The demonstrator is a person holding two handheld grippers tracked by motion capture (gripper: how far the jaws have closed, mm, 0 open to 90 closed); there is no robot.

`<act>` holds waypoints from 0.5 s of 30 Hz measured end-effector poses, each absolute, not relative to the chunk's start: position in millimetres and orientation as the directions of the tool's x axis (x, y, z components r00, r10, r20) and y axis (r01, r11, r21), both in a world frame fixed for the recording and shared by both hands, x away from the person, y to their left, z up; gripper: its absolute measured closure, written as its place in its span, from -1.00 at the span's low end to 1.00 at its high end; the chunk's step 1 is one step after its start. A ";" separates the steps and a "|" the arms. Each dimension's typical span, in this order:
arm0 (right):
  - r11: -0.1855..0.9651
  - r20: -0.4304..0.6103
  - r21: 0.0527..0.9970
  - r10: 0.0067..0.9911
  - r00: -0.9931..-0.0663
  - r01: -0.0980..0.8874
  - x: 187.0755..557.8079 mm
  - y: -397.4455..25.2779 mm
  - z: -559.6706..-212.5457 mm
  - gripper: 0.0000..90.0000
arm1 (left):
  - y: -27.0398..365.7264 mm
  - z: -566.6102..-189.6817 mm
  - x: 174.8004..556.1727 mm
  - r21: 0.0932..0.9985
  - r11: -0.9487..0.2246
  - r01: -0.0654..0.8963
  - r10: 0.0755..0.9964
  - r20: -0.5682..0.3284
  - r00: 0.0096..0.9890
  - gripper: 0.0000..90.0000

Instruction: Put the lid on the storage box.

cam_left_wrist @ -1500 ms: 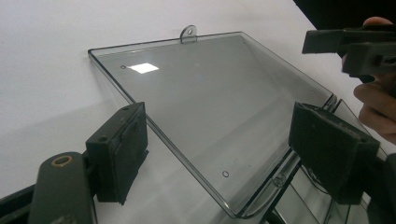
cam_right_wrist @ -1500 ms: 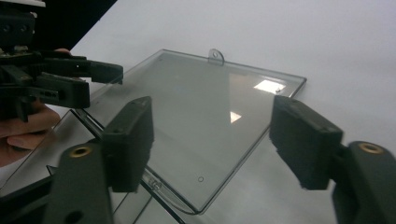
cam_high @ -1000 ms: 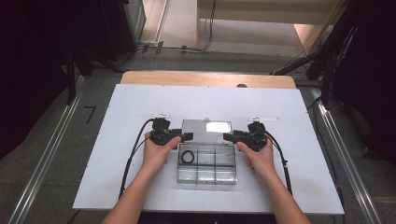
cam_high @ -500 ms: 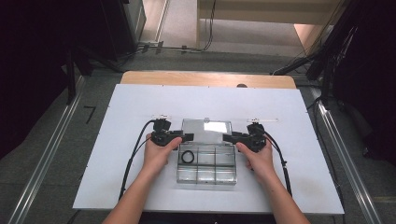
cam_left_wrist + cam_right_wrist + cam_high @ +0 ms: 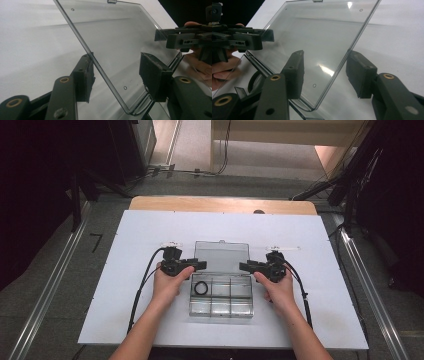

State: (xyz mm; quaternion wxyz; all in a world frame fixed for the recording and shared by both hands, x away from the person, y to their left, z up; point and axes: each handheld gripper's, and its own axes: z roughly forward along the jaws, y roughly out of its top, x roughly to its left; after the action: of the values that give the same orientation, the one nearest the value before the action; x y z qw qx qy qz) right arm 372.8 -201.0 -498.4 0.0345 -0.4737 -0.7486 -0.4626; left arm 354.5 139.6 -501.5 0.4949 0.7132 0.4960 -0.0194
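1. Clear plastic lid [image 5: 221, 256] of a compartment box [image 5: 220, 301] stands tilted open on the white counter [image 5: 325, 310], between the two grippers.
2. Its left edge runs between the jaws of the left gripper [image 5: 116, 72]; the jaws are spread, one pad close against the edge, the other standing off it.
3. Its right edge passes between the jaws of the right gripper [image 5: 324, 71], also spread, with a gap on both sides of the plastic.
4. From the high view, the left gripper [image 5: 200, 265] and right gripper [image 5: 245, 266] face each other across the hinge end of the lid.
5. Just below the left gripper, a black ring [image 5: 200, 288] lies in the box's near-left compartment.
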 end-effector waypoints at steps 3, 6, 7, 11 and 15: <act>0.120 0.484 0.673 0.675 -0.557 0.730 371.6 -201.8 -495.9 0.15 | 141.0 -498.8 353.5 0.695 -0.017 0.718 0.687 -0.514 0.514 0.15; 0.122 0.479 0.685 0.667 -0.571 0.718 370.6 -202.0 -493.9 0.21 | 142.3 -496.2 352.5 0.706 -0.013 0.708 0.685 -0.510 0.520 0.23; 0.124 0.478 0.688 0.665 -0.574 0.715 370.2 -202.3 -493.3 0.23 | 142.9 -495.4 352.3 0.708 -0.012 0.706 0.685 -0.509 0.522 0.26; 0.124 0.467 0.705 0.660 -0.589 0.698 368.5 -204.0 -489.9 0.33 | 144.9 -491.9 350.9 0.720 -0.009 0.693 0.678 -0.505 0.534 0.36; 0.129 0.448 0.731 0.649 -0.614 0.670 366.1 -206.4 -485.8 0.44 | 146.6 -487.3 348.8 0.738 -0.009 0.674 0.672 -0.495 0.551 0.46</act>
State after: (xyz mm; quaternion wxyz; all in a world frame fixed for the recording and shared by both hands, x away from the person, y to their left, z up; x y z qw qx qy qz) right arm 366.1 -206.4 -485.8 0.0105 -0.4390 -0.7514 -0.4925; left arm 348.8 146.6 -487.3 0.5206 0.7101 0.4741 -0.0011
